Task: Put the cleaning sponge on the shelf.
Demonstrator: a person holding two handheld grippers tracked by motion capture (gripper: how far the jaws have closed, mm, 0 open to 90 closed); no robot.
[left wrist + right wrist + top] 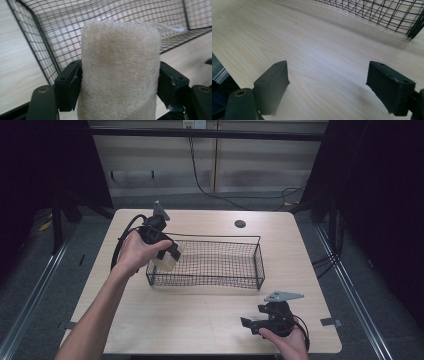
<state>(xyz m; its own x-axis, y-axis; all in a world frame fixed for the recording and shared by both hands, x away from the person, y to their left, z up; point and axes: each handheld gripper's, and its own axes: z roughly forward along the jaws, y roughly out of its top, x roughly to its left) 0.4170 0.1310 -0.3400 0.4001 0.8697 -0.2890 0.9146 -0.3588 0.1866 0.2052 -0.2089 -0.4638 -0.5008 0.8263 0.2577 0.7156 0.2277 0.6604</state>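
A cream, fibrous loofah sponge (120, 72) stands between the jaws of my left gripper (118, 87), which is shut on it. In the high view that left gripper (170, 255) holds the sponge (165, 261) over the left end of a black wire basket (235, 275) in the middle of the wooden table. The basket's mesh (62, 22) shows behind the sponge. My right gripper (252, 325) rests low near the table's front right edge, held by a hand, jaws wide apart and nothing between them. In its own view the right gripper (329, 87) faces bare wood with a basket corner (412, 27) at the top right.
A round cable port (240, 224) sits in the table (200, 320) behind the basket. Cables trail on the floor past the table's far edge. Dark curtains and metal rails flank both sides. Bare wood lies between the basket and the front edge.
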